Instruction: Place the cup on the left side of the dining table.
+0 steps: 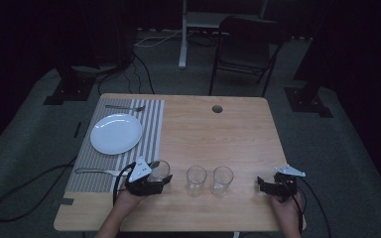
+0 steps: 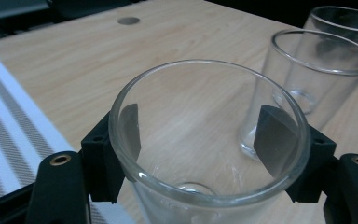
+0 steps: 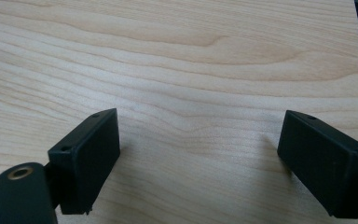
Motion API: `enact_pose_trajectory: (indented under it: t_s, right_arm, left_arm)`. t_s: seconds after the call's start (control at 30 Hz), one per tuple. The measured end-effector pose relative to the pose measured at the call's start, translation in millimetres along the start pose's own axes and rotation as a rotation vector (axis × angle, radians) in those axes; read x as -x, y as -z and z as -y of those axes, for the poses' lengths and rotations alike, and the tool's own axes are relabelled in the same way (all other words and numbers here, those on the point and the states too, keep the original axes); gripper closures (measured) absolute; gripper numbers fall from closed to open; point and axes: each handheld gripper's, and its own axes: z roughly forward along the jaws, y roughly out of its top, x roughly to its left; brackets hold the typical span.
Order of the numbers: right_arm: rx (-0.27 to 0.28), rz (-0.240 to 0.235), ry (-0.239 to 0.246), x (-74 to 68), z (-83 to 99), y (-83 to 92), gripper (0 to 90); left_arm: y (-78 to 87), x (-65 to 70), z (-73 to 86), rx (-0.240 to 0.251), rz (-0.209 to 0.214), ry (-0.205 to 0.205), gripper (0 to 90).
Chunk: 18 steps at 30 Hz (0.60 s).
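Three clear drinking glasses stand in a row near the table's front edge. My left gripper (image 1: 158, 177) is shut on the leftmost glass (image 1: 159, 169), at the striped placemat's right edge. In the left gripper view its pads (image 2: 131, 127) press the glass (image 2: 205, 191) from both sides, just below the rim. The middle glass (image 1: 196, 179) (image 2: 317, 79) and the right glass (image 1: 222, 179) (image 2: 349, 23) stand free. My right gripper (image 1: 264, 185) rests low at the front right, open, with only bare wood between its jaws in the right gripper view (image 3: 200, 149).
A white plate (image 1: 116, 133) lies on the grey striped placemat (image 1: 151, 126), with a fork (image 1: 124, 107) behind it and another utensil (image 1: 96, 172) in front. The wooden table (image 1: 213, 134) has a cable hole (image 1: 217, 108). A chair (image 1: 248, 49) stands behind.
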Motion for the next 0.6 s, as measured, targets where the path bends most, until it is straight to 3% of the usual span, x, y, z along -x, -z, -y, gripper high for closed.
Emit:
enact_pose_trajectory:
  t_s: [0.17,0.27,0.37,0.47,0.6]
  right_arm:
    - [0.000,0.000,0.000,0.0,0.0,0.0,12.4]
    - [0.000,0.000,0.000,0.0,0.0,0.0,12.4]
    - [0.000,0.000,0.000,-0.1,0.0,0.0,12.4]
    - [0.000,0.000,0.000,0.0,0.0,0.0,12.4]
    - [0.000,0.000,0.001,0.0,0.0,0.0,12.4]
  left_arm:
    - [3.1,-7.4,-4.2,-0.008,-0.013,0.002,29.5]
    - [8.1,-15.6,-10.0,0.009,-0.052,0.011,29.5]
    - [10.9,-21.0,-13.7,0.017,-0.065,0.019,29.5]
    - [13.9,-31.0,-17.9,0.018,-0.119,0.025,29.5]
    - [15.4,-38.6,-19.4,0.017,-0.144,0.043,29.5]
